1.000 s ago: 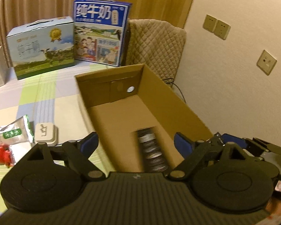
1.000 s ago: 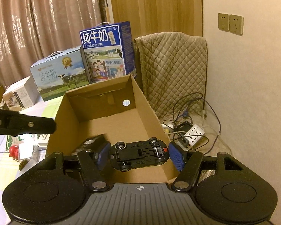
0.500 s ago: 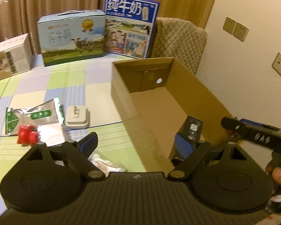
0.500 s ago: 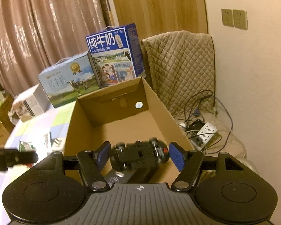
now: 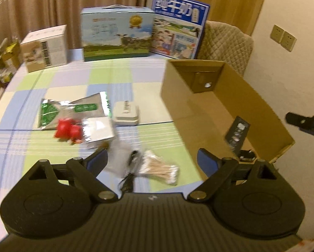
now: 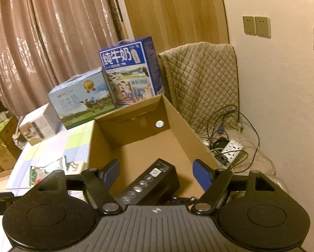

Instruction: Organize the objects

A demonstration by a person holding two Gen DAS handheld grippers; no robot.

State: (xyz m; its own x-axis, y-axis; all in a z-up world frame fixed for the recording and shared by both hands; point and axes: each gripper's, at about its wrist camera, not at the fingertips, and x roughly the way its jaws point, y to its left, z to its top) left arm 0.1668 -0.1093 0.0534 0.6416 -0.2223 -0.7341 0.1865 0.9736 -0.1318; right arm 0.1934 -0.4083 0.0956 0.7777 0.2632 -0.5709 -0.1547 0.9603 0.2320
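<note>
Both tongs stand wide apart with nothing between their blue pads. Left tongs (image 5: 151, 160) hover above a packet of cotton swabs (image 5: 160, 169) and a black cord (image 5: 129, 172) lying on the table (image 5: 136, 75), which wears a checked cloth of green, blue and white squares. Farther out lie a silvery green pouch (image 5: 73, 110), a red toy (image 5: 67, 131) resting on a smaller foil packet, and a small white case (image 5: 126, 113) just beside the cardboard box (image 5: 201, 98). Right tongs (image 6: 155, 172) hang over the near end of that open box, where a black remote-like box (image 6: 150, 185) leans tilted against the wall.

Along the table's far edge stand a white carton (image 5: 44, 48), a light-blue milk carton with a cow (image 5: 117, 36) and a dark-blue milk carton (image 5: 179, 26). Behind them hang brown curtains (image 6: 47, 42). A quilted beige cover (image 6: 198, 82) drapes a chair by the cream wall, which carries sockets (image 6: 256, 26); a white power strip (image 6: 232, 148) and tangled cables lie below.
</note>
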